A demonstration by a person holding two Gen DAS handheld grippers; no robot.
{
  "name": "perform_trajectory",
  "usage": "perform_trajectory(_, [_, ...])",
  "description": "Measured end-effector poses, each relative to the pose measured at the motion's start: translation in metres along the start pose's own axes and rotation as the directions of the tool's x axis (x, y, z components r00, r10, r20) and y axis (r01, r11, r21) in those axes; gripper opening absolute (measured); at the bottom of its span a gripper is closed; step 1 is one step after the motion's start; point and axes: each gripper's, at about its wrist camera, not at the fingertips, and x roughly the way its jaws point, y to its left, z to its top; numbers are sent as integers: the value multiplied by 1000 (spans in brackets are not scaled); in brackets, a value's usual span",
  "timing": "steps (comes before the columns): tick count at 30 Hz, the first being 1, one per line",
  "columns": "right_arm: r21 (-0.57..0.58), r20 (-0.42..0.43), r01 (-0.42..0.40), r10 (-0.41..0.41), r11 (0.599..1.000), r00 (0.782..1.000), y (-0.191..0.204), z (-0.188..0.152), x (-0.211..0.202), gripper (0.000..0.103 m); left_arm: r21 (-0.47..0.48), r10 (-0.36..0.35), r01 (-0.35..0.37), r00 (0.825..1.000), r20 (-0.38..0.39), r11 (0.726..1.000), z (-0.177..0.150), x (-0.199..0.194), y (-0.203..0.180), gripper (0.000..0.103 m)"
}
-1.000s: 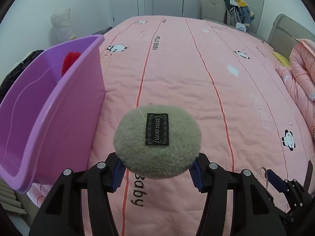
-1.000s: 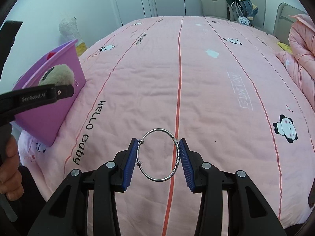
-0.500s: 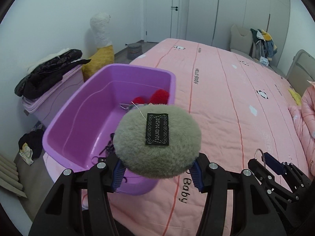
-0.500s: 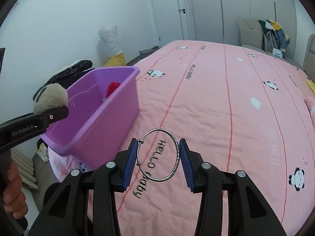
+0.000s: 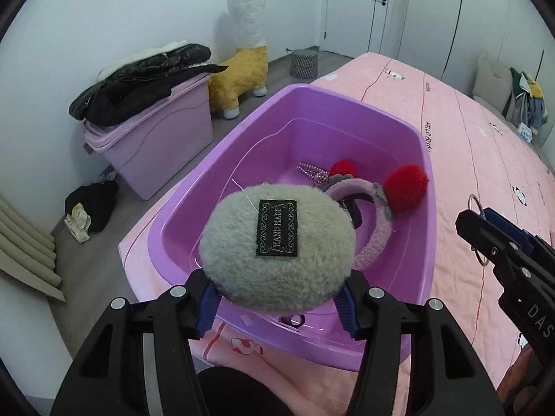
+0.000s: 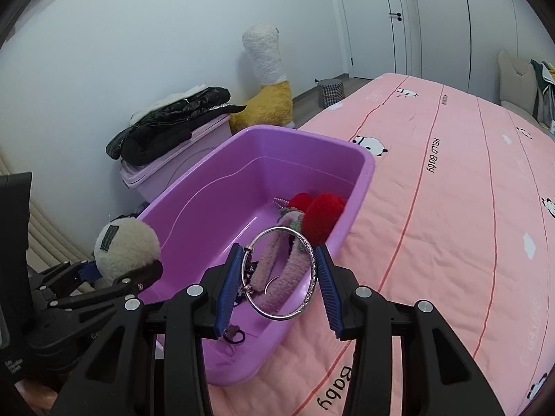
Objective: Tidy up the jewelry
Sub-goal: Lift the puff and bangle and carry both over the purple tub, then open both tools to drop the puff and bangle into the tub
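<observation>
Left wrist view: the left gripper (image 5: 277,298) at bottom centre is clamped on a grey-green fluffy puff (image 5: 277,248) (black "HAND MADE" label on top), in front of the purple tub (image 5: 242,159) mid-frame, w/ a pink headband (image 5: 376,228) and red pom-poms (image 5: 406,185) inside; the right gripper (image 5: 480,228) shows at the right edge. Right wrist view: the right gripper (image 6: 279,275), lower centre, is clamped on a silver bangle (image 6: 310,260) over the tub's near-right part, pink bedspread (image 6: 451,208) filling the right, and the puff (image 6: 126,249) sits at mid-left.
</observation>
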Motion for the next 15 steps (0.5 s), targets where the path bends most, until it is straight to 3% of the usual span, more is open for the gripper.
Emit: perform_trajectory(15, [-22,-141,9,-12,1000,990,21,29,71,42,-48,28,-33,994,-105,998,17,38,15,56])
